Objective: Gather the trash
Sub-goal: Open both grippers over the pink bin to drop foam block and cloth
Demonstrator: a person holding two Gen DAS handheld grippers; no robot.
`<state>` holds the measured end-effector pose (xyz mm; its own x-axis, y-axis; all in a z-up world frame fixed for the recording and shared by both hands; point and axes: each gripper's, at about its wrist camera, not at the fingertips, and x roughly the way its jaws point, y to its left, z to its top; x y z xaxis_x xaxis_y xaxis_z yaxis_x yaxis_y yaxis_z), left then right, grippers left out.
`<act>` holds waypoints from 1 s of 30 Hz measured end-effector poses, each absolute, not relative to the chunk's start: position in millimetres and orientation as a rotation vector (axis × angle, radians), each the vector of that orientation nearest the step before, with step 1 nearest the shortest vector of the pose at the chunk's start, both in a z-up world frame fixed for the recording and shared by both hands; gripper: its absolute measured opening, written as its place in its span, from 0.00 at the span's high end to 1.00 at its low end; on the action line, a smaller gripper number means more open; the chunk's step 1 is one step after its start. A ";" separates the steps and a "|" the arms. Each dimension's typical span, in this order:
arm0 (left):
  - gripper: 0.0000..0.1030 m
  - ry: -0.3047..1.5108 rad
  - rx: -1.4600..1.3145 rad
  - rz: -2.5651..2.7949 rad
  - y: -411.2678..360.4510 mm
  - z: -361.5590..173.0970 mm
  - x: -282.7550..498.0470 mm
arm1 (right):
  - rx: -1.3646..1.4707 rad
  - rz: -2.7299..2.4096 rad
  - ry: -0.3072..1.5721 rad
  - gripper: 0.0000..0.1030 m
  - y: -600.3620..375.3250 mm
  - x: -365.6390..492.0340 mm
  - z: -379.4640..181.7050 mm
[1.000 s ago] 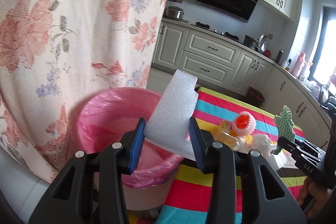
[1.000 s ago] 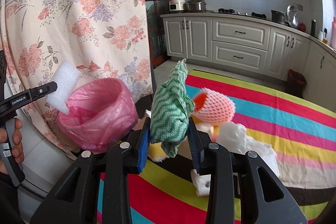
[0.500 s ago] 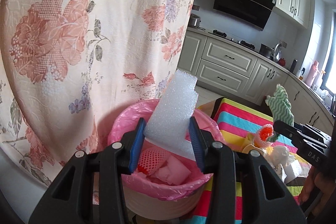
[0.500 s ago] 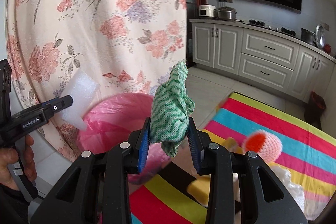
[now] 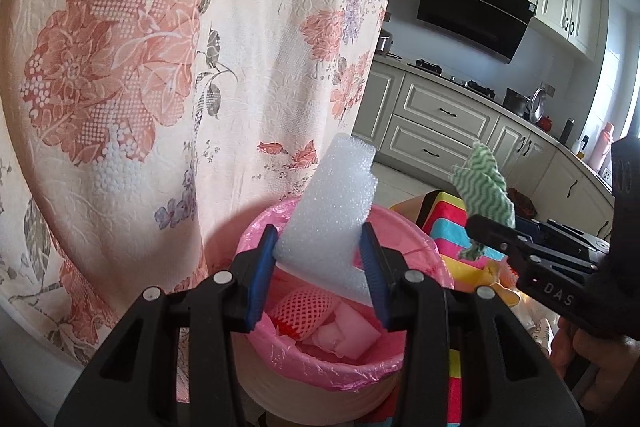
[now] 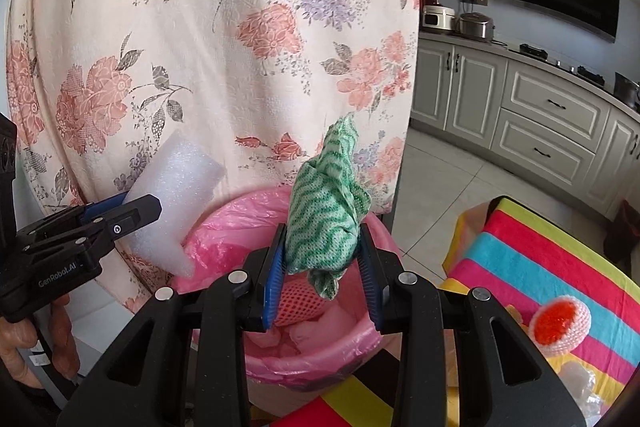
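Note:
My left gripper (image 5: 318, 243) is shut on a white foam block (image 5: 332, 211), which it holds upright over the near rim of a bin lined with a pink bag (image 5: 416, 239). A red mesh sleeve (image 5: 308, 307) and pale scraps lie inside the bin. My right gripper (image 6: 322, 239) is shut on a crumpled green-and-white cloth (image 6: 326, 215), right above the bin's opening (image 6: 240, 211). In the right wrist view the left gripper (image 6: 132, 211) and its foam block (image 6: 176, 187) are at the bin's left edge. In the left wrist view the right gripper (image 5: 480, 223) comes in from the right with the cloth (image 5: 484, 187).
A floral curtain (image 5: 140, 87) hangs close behind the bin. A table with a striped cloth (image 6: 540, 251) stands to the right, carrying an orange ball in white mesh (image 6: 560, 323) and clear wrappers (image 6: 580, 379). Kitchen cabinets (image 6: 540, 115) line the far wall.
Both grippers swung left from the striped table to above the pink bin, each keeping its load. The bin's inside has come into view.

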<state>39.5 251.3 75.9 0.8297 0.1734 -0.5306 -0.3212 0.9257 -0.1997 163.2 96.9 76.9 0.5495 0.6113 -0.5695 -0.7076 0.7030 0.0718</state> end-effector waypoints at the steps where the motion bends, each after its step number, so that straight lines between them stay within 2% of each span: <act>1: 0.60 0.532 -0.290 0.268 252.2 75.4 39.9 | -0.178 0.786 0.604 0.66 100.1 164.4 76.2; 2: 0.60 0.532 -0.291 0.269 253.1 75.0 40.6 | -0.180 0.784 0.606 0.63 101.7 165.1 75.5; 3: 0.59 0.531 -0.291 0.269 254.1 74.5 41.3 | -0.182 0.783 0.609 0.49 103.0 166.0 74.8; 5: 0.59 0.530 -0.298 0.266 255.9 73.7 43.7 | -0.185 0.778 0.603 0.33 105.0 167.1 74.6; 9: 0.47 0.537 -0.300 0.267 256.3 70.7 46.2 | -0.193 0.760 0.595 0.33 102.4 168.2 73.8; 30: 0.47 0.562 -0.285 0.218 220.3 65.4 44.8 | -0.123 0.638 0.582 0.32 18.0 149.1 73.2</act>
